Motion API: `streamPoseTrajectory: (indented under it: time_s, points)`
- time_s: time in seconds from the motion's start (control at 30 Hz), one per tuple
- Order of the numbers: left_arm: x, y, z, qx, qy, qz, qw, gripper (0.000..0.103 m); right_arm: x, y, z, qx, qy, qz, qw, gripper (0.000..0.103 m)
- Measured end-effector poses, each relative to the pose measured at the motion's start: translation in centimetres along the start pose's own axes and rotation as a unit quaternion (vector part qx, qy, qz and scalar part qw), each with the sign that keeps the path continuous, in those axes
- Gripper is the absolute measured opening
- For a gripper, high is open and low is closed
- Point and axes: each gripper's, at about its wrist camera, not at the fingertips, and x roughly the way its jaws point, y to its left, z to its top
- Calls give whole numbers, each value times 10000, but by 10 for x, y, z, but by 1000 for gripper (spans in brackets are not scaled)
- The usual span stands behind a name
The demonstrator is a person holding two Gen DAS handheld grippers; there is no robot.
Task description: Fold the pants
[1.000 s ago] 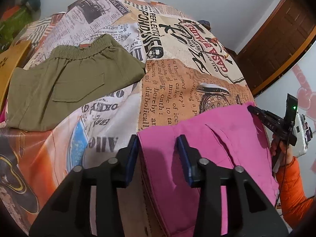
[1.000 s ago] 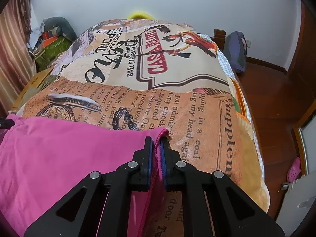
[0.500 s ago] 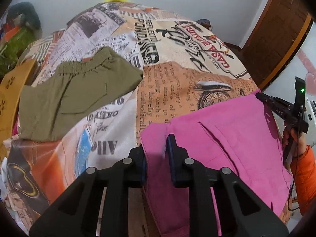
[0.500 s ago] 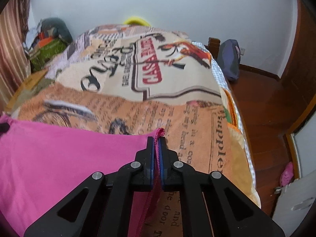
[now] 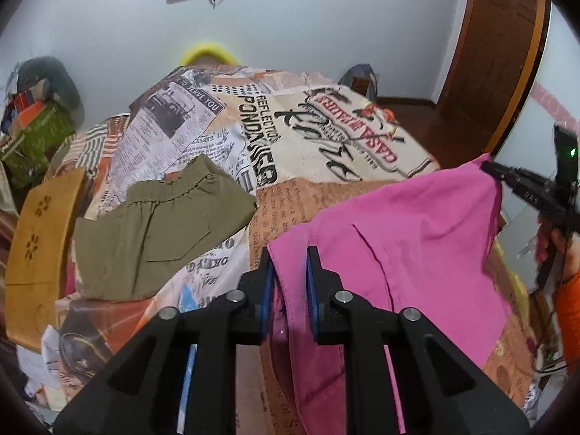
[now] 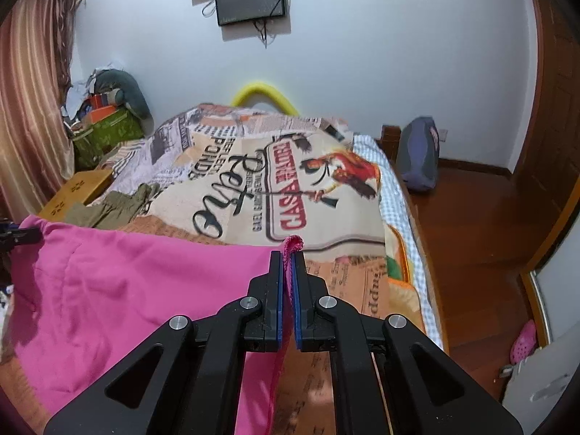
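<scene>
Left wrist view: left gripper (image 5: 289, 282) clamped on one corner of the pink pants (image 5: 406, 239), fabric bunched between the blue pads. Pants lifted, spread above the printed bedspread (image 5: 326, 137). Right gripper (image 5: 507, 177) pinching the opposite corner. Olive pants (image 5: 159, 228) lying folded to the left on the bed.

Right wrist view: right gripper (image 6: 289, 275) closed tight on a hem corner of the pink pants (image 6: 137, 290), edge protruding above the fingertips. Wooden floor (image 6: 471, 224) to the right.

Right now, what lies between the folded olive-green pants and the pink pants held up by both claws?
Only a bare strip of the newspaper-print bedspread separates the olive-green pants from the pink pants; left wrist view.
</scene>
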Motion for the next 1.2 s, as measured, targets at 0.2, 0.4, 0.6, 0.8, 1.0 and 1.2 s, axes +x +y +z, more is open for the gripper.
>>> streamPoseTrajectory:
  time_s: [0.2,0.4,0.6,0.8,1.0,1.2]
  points:
    - [15,4,-10,65,354,350,9987,31,8,6,-10,-95,360,-371,9986,49]
    - [-11,8,-25,-43,264,251,9993,39,-17,28,-13,-302,189,-54,9994,49]
    - [-49,-4,-52,-161,140,-33,9998,60,-45,63,-18,-481,17,320,9983,49]
    - [-63,-9,-95,-678,383,-670,9947,67,-62,97,-38,-632,54,686,9956,50]
    - [-52,-13,-135,-1042,853,-1033,9855,67,-61,126,-66,-874,219,795,9928,50]
    - [-44,-12,-154,-1713,955,-1598,9675,68,-44,131,-87,-570,551,1032,9915,50]
